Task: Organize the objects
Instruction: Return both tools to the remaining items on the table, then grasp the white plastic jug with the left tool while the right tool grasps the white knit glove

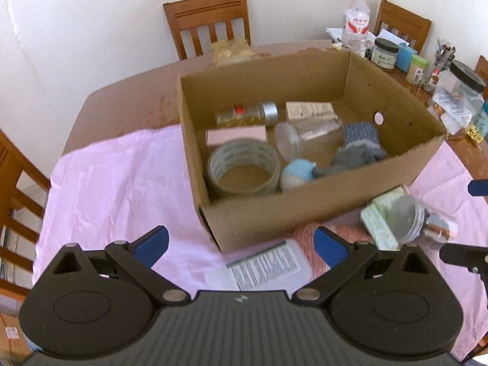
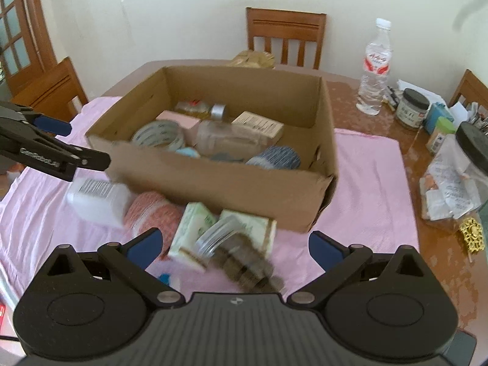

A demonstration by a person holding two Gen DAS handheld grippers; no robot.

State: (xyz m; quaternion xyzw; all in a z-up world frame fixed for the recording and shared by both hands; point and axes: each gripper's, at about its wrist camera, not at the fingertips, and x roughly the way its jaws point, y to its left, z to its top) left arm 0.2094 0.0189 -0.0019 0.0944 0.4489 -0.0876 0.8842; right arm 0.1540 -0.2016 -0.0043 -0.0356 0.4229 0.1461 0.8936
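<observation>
An open cardboard box (image 1: 305,213) sits on a pink cloth (image 1: 116,177) spread over the worktop (image 1: 122,91), and it is already well stocked: a roll of clear tape (image 1: 244,167) near its front left corner, a pink carton (image 1: 236,135) behind that, a spice jar with a silver cap (image 1: 247,114) lying on its side toward the back, a pale printed box (image 1: 311,110) beside it, a clear plastic jar (image 1: 305,140) tipped over in the middle, a blue-grey knitted piece (image 1: 363,138) to the right and a pale blue and white round thing (image 1: 296,175) against the front wall. Outside the box, just in front of it, lie a white bottle with a printed label (image 2: 97,196), a reddish ball of yarn (image 2: 152,216), two green-and-cream cartons (image 2: 195,231) and a lidded glass jar of dark contents (image 2: 241,253), blurred. The right gripper (image 2: 233,248) hangs over that jar with its blue fingers (image 2: 324,248) spread wide on either side, holding nothing. The left gripper (image 1: 241,242) is likewise wide open and empty, poised above the white bottle and the yarn near the box's front left corner. Off to the right the bare worktop carries a water bottle (image 2: 375,67) and an assortment of jars.
</observation>
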